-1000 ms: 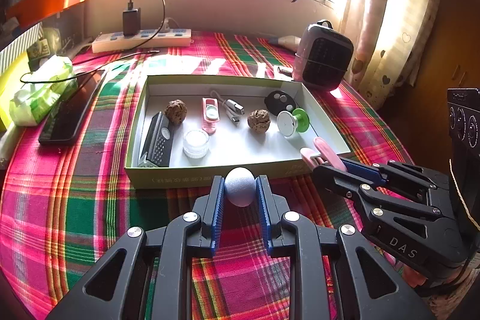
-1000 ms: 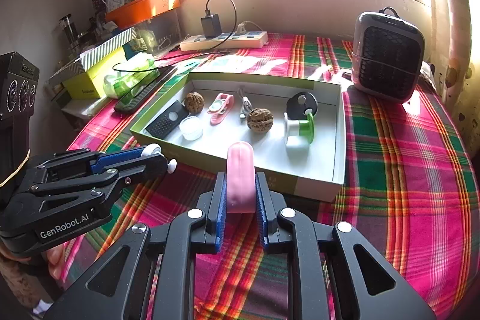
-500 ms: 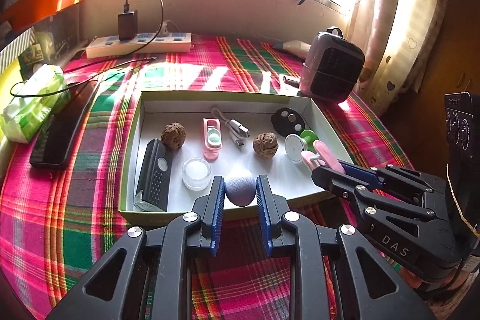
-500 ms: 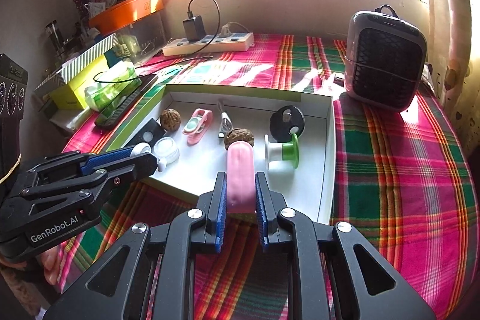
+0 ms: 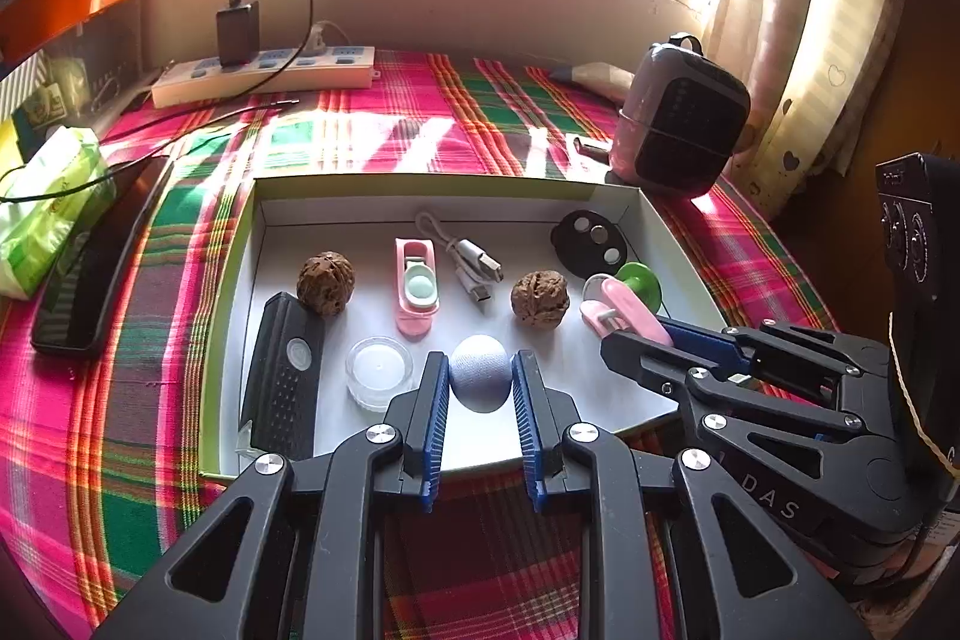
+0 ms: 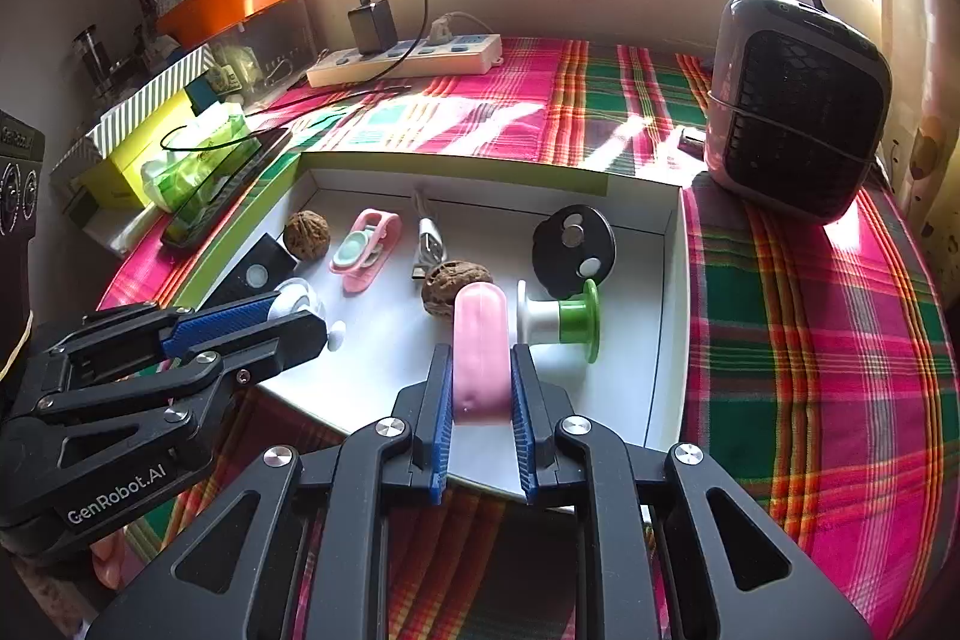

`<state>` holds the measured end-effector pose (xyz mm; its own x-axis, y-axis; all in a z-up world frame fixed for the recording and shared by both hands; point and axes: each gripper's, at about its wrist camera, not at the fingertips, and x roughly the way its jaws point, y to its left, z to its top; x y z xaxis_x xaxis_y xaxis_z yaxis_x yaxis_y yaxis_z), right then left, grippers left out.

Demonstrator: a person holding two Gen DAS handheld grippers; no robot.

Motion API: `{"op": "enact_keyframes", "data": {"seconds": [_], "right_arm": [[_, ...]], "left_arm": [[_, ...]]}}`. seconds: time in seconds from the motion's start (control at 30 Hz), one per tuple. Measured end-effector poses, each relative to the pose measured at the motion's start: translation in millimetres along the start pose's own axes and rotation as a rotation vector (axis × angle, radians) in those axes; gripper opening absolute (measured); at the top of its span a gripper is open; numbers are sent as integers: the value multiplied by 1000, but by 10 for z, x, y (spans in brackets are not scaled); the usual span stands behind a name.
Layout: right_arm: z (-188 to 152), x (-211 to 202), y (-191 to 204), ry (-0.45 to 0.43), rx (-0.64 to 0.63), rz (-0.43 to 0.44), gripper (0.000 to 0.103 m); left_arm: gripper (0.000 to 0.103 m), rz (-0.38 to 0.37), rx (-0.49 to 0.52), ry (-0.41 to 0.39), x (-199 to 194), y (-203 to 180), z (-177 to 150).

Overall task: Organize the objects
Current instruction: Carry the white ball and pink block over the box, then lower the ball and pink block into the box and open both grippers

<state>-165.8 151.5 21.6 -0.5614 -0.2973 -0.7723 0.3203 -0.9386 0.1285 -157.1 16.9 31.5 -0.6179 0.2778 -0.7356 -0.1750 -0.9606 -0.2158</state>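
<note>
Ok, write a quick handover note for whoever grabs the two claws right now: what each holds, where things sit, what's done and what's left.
Left claw: shut on a grey-blue ball, held over the near end of the box.
Right claw: shut on a pink oblong piece, over the box beside the green-and-white spool.
Already in the box: two walnuts, pink clip, USB cable, round black fob, clear round jar, black remote.
Left to do: set down the ball and the pink piece on bare floor of the box, then open and withdraw.
</note>
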Motion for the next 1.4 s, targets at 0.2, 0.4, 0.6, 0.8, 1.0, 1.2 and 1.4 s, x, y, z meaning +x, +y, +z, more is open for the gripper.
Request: {"op": "enact_keyframes", "data": {"seconds": [0.2, 0.4, 0.6, 0.8, 1.0, 1.2, 1.4], "right_arm": [[25, 86, -56, 26, 13, 13, 19], [43, 143, -66, 44, 2, 12, 19], [57, 171, -54, 50, -15, -8, 19], [60, 196, -34, 58, -28, -16, 19], [53, 201, -23, 62, -35, -17, 19], [46, 211, -19, 64, -33, -17, 19], [48, 210, -23, 64, -29, -18, 19]], "left_arm": [[20, 1, 6, 14, 68, -11, 27], [20, -1, 11, 28, 134, -26, 49], [20, 3, 13, 45, 216, -31, 50], [20, 8, 11, 55, 269, -27, 50], [20, 13, 8, 59, 290, -14, 45], [20, 15, 9, 61, 301, -13, 47], [20, 16, 10, 62, 302, -14, 46]]}}
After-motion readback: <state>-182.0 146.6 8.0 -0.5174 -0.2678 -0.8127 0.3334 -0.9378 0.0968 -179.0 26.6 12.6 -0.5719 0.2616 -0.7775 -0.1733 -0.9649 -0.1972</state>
